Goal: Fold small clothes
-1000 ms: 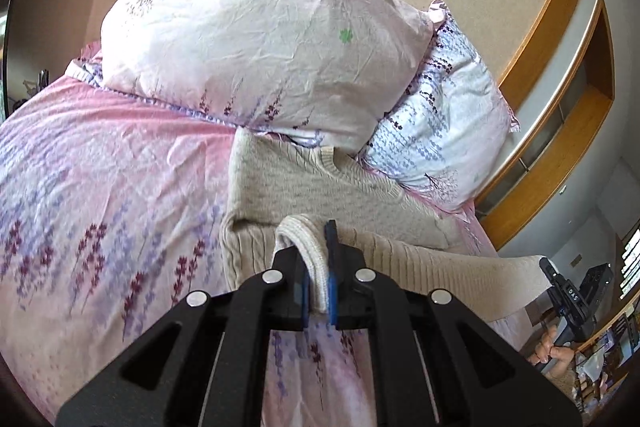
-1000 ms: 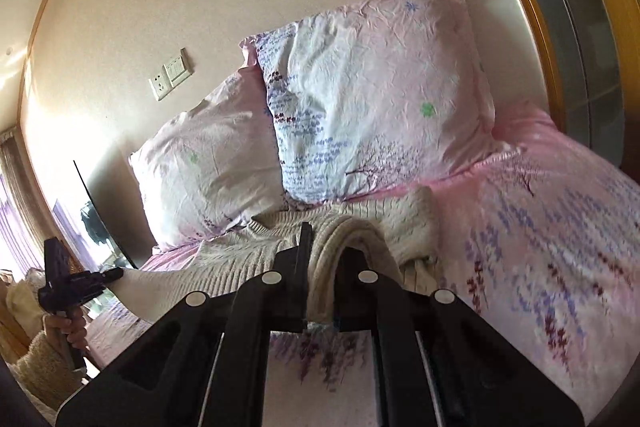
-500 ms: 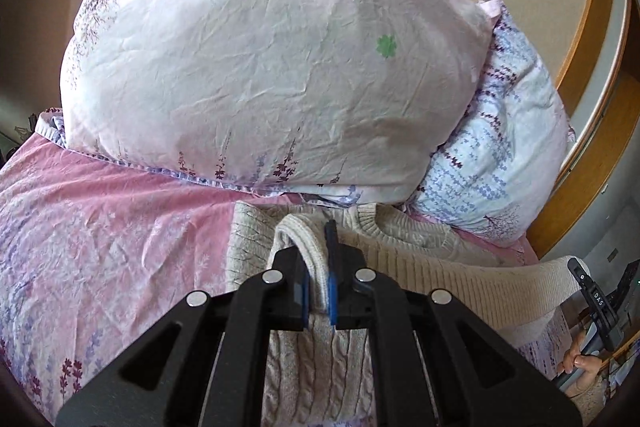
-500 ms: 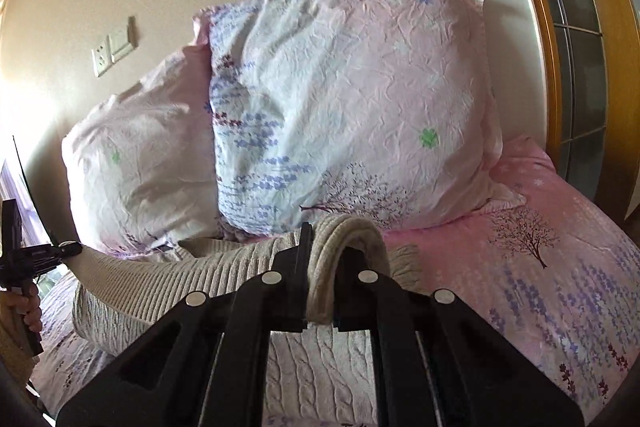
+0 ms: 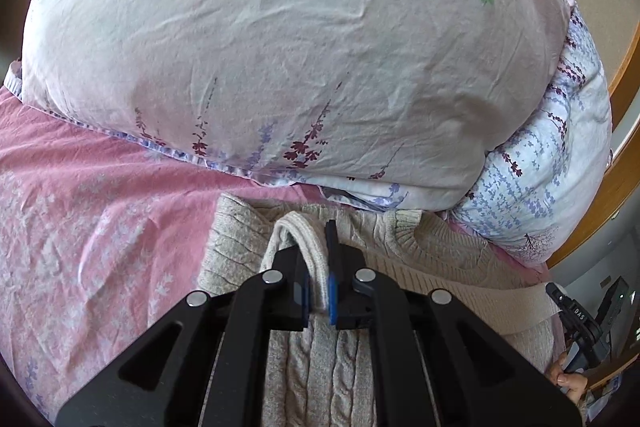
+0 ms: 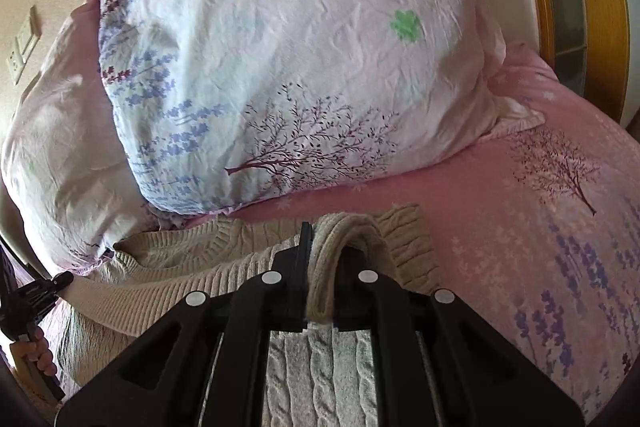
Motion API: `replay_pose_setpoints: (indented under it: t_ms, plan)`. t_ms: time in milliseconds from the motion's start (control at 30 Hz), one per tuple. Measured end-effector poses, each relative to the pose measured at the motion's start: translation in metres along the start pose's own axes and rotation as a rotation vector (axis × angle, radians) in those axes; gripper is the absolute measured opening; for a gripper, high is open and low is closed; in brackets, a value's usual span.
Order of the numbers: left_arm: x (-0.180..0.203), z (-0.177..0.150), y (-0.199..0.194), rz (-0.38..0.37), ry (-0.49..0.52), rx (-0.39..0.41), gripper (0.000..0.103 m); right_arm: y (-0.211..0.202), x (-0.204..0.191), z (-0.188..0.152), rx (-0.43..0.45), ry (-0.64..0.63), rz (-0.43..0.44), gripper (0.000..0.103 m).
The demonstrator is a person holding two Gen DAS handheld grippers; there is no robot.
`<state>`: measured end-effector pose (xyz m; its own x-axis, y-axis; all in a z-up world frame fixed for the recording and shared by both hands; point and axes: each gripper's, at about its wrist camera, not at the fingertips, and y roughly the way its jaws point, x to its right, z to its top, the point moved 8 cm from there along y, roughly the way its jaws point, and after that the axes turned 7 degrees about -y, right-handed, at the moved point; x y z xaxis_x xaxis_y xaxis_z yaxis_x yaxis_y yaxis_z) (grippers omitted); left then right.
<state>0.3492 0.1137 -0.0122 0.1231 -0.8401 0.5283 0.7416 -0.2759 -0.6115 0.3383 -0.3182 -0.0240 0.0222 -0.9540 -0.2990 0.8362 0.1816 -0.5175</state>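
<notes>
Pink floral bedsheet (image 5: pixel 100 227) fills the near ground; two pillows stand at its far end — a pale pink pillow (image 5: pixel 280 47) on the left and a blue-and-white floral pillow (image 6: pixel 300 67) on the right, touching each other. A beige cable-knit sweater (image 5: pixel 420 259) lies flat on the sheet just near of the pillows, its neckline toward them. The left gripper (image 5: pixel 318 287), jaws nearly closed, pinches a folded ribbed edge of the sweater; the right gripper (image 6: pixel 320 291) likewise clamps a thick fold of knit — both held low over the garment.
</notes>
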Motion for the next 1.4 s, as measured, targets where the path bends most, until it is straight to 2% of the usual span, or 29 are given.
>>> replay_pose_setpoints:
  t_ms: [133, 200, 233, 300, 333, 367, 433, 500, 600, 733, 833, 1000, 1100, 1133, 1233, 1267, 1300, 1400]
  plan:
    - [-0.001, 0.003, 0.012, 0.0, -0.036, -0.008, 0.006, 0.012, 0.004, 0.002, -0.019, 0.05, 0.012, 0.008]
    - [-0.001, -0.001, 0.022, 0.007, -0.04, -0.035, 0.007, 0.021, 0.006, 0.002, -0.059, 0.088, 0.021, 0.008]
    - [-0.001, -0.002, 0.025, 0.007, -0.044, -0.049, 0.008, 0.024, 0.008, 0.002, -0.078, 0.115, 0.024, 0.014]
    - [-0.001, -0.004, 0.029, 0.009, -0.053, -0.064, 0.012, 0.03, 0.01, 0.001, -0.113, 0.182, 0.057, 0.036]
    - [0.0, -0.004, 0.028, -0.003, -0.055, -0.072, 0.024, 0.03, 0.011, 0.002, -0.116, 0.207, 0.068, 0.053]
    - [0.002, -0.004, 0.027, -0.015, -0.057, -0.072, 0.041, 0.029, 0.012, 0.004, -0.106, 0.223, 0.071, 0.061]
    - [0.006, -0.001, 0.018, -0.033, -0.045, -0.048, 0.052, 0.021, 0.013, 0.009, -0.079, 0.215, 0.059, 0.064]
    - [0.007, 0.0, 0.006, -0.033, -0.02, -0.027, 0.06, 0.007, 0.014, 0.011, -0.057, 0.206, 0.063, 0.064]
    - [0.004, -0.005, -0.013, -0.055, 0.014, -0.038, 0.06, -0.018, 0.023, 0.004, -0.039, 0.181, 0.059, 0.063]
    - [-0.015, -0.026, -0.031, -0.038, 0.057, -0.088, 0.056, -0.046, 0.04, -0.019, -0.064, 0.125, 0.034, 0.05]
    - [-0.028, -0.041, -0.037, -0.011, 0.075, -0.116, 0.055, -0.051, 0.045, -0.042, -0.12, 0.096, 0.036, 0.042]
    - [-0.041, -0.059, -0.04, 0.031, 0.092, -0.144, 0.055, -0.048, 0.037, -0.061, -0.152, 0.034, 0.025, 0.04]
    - [-0.04, -0.067, -0.039, 0.058, 0.122, -0.144, 0.051, -0.049, 0.033, -0.065, -0.164, -0.016, 0.002, 0.038]
    - [-0.039, -0.069, -0.039, 0.069, 0.137, -0.14, 0.048, -0.048, 0.033, -0.065, -0.17, -0.026, -0.008, 0.036]
    - [-0.039, -0.072, -0.039, 0.088, 0.159, -0.136, 0.035, -0.045, 0.034, -0.068, -0.175, -0.047, -0.016, 0.015]
    - [-0.039, -0.073, -0.039, 0.095, 0.164, -0.135, 0.027, -0.046, 0.033, -0.068, -0.171, -0.047, -0.008, 0.014]
    - [-0.04, -0.074, -0.039, 0.097, 0.167, -0.137, 0.023, -0.048, 0.033, -0.068, -0.169, -0.048, -0.012, 0.013]
    - [-0.041, -0.074, -0.042, 0.081, 0.162, -0.139, 0.017, -0.058, 0.029, -0.062, -0.135, -0.041, -0.004, 0.011]
